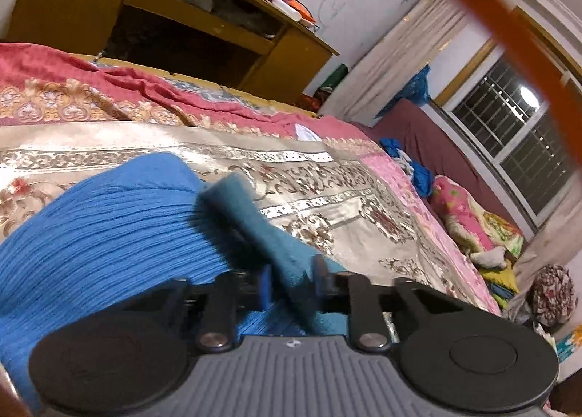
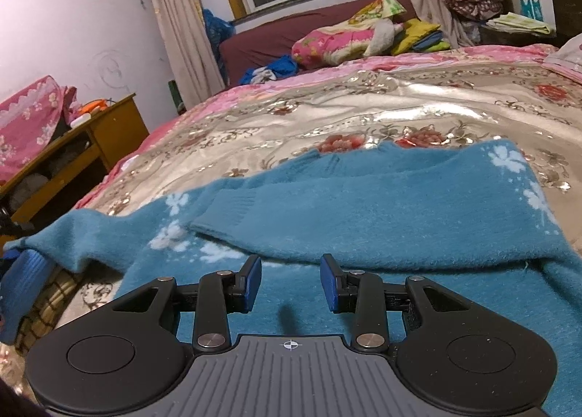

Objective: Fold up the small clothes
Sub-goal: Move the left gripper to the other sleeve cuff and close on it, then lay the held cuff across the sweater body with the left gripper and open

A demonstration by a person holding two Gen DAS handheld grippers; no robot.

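Now we fold the sweater [image 2: 363,198] lying flat on the bed [image 2: 363,107]: our left gripper [image 1: 291,280] clenches its sleeve [image 1: 251,209], our right gripper [image 2: 291,280] hovers released over the hem. Next, we lay that sleeve across the body.

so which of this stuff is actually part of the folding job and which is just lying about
Part of the job:
- teal sweater, one sleeve folded across it
- left gripper, shut on a teal sleeve
- right gripper, open over the sweater

Lying about:
- blue ribbed garment
- bedspread
- wooden shelf unit
- pile of bedding
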